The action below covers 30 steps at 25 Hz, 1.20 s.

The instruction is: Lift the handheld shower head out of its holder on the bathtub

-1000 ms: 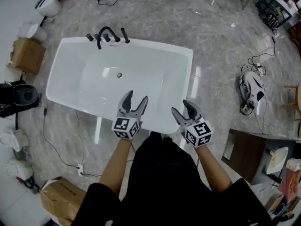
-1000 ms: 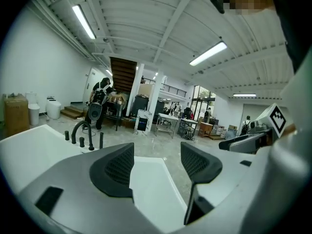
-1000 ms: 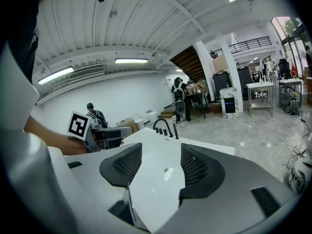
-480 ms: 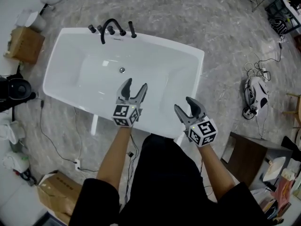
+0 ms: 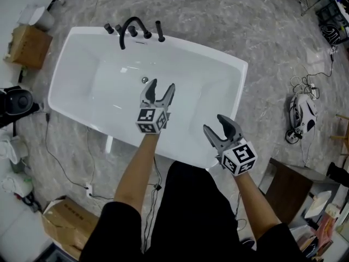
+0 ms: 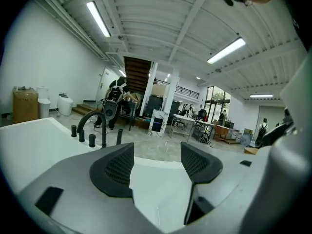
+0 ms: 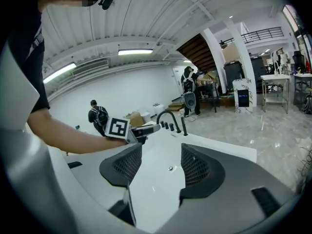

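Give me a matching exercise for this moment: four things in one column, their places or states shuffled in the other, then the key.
Things
1. left gripper
2. right gripper
3. handheld shower head
4. drain

Places or states
A. standing upright on the far rim of the bathtub
B. open and empty, at the bathtub's near right end
C. set in the bathtub's floor
D. open and empty, above the middle of the bathtub

Pairs: 1-D, 2-B, 3-A, 4-C
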Available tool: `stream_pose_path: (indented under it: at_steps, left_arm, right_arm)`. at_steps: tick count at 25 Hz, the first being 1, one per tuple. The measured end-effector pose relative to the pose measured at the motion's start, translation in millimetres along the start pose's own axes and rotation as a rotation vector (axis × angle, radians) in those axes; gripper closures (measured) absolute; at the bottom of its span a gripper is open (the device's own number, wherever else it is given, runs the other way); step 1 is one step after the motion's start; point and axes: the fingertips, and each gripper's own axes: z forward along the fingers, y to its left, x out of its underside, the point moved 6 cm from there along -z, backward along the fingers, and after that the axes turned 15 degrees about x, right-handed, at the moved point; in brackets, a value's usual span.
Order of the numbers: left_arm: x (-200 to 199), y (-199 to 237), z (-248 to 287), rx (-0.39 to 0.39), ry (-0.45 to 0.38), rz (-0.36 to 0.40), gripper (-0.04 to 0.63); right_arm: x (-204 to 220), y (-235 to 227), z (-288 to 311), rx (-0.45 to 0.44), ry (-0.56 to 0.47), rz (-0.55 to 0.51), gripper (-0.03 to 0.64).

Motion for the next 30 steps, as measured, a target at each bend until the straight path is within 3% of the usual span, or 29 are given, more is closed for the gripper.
stream_pose_path:
  at_steps: [13,24,30]
  left_arm:
    - [12,95,57,-0.036,0.045,0.005,0.316]
    - [-16,85,42,-0.037,0.039,-0.036,0.316]
    - [-28,85,60,-0.072,0.032,-0.028,0.316]
  right_arm:
    - [21,0,61,0.022,0.04,-0.005,0.396]
    - [2,24,50,0.016,0.056,-0.055,0.396]
    - [-9,2,69,-0.023,0.04,-0.083,0.396]
